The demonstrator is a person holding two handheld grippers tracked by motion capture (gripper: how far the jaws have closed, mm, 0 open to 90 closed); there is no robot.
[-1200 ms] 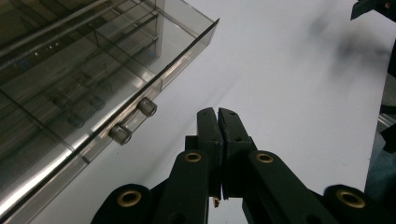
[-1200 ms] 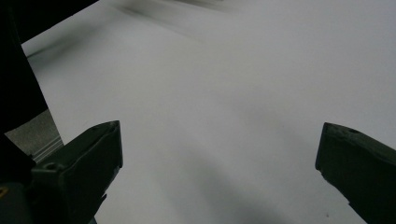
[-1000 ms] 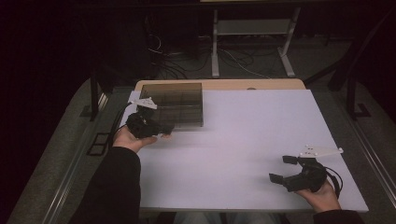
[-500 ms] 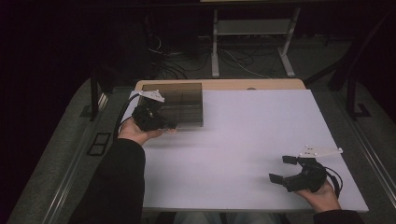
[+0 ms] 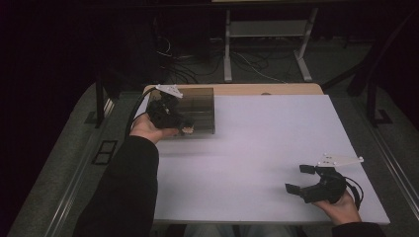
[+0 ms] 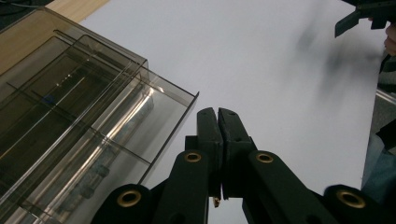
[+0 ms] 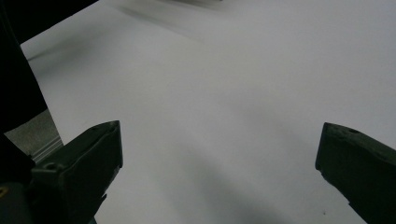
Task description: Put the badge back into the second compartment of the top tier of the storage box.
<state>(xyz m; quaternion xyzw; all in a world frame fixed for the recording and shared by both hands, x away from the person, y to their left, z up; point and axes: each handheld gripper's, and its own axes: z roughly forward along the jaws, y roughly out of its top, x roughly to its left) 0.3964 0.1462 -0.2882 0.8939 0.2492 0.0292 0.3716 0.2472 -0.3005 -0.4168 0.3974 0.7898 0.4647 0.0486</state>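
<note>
White table (image 5: pixel 257 148), dim room; clear plastic tray (image 5: pixel 195 111) at far left corner, light, rigid, slick, best pinched by a thin wall; left gripper (image 6: pixel 218 122) jaws pressed together, empty, right gripper (image 5: pixel 300 178) spread.

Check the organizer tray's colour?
Clear smoky-brown plastic tray, seen best in the left gripper view.

The smoky-brown clear plastic divided tray (image 5: pixel 197 106) was tinted and see-through. The table (image 5: pixel 267 158) was plain white, its far edge tan wood. Both grippers' fingers (image 6: pixel 219 135) were matte black with brass-coloured rivets.
</note>
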